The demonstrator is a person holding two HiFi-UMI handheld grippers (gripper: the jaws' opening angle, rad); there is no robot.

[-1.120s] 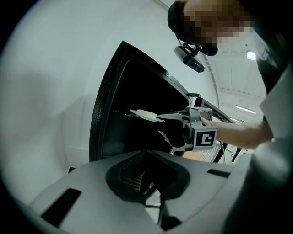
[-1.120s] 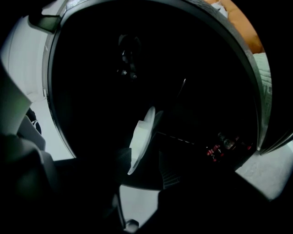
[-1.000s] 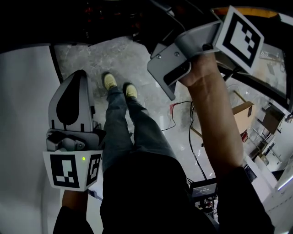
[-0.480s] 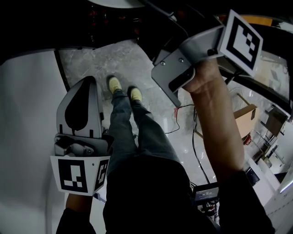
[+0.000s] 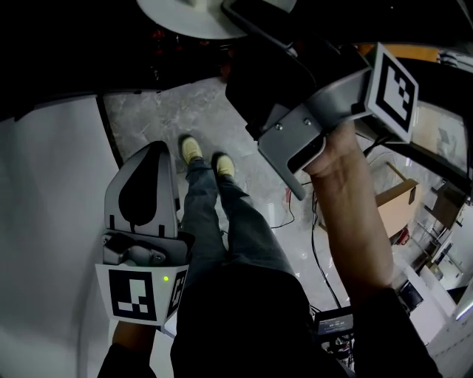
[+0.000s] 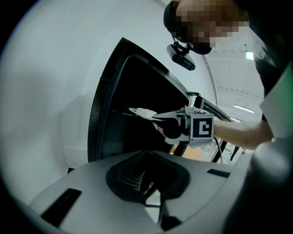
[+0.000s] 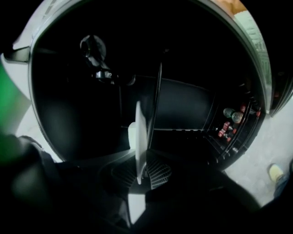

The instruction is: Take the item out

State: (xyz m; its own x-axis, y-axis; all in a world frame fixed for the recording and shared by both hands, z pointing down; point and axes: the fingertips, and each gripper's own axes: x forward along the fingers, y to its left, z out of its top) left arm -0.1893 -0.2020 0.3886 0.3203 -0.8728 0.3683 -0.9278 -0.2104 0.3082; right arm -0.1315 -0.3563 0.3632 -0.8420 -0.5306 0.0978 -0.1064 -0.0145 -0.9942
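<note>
1. Noted white panel [image 5: 52,221] at far left, edging a black opening [image 6: 137,91].
2. Found left gripper [image 5: 157,151] held low, just beside the panel. Read jaws as clenched, with nothing between them.
3. Saw legs and pale shoes [image 5: 194,150] on grey floor [image 5: 148,111], between the two grippers.
4. Located plate [image 5: 185,15] at top of head view, at the mouth of the dark opening. Seen level from left gripper view and edge-on from right gripper view.
5. Found right gripper [image 7: 143,171] raised, reaching into the opening. Caught jaws closing, with plate rim between the ribbed pads and touching them.
6. Noted cardboard box [image 5: 392,196] on the floor at far right, well apart from the plate.
</note>
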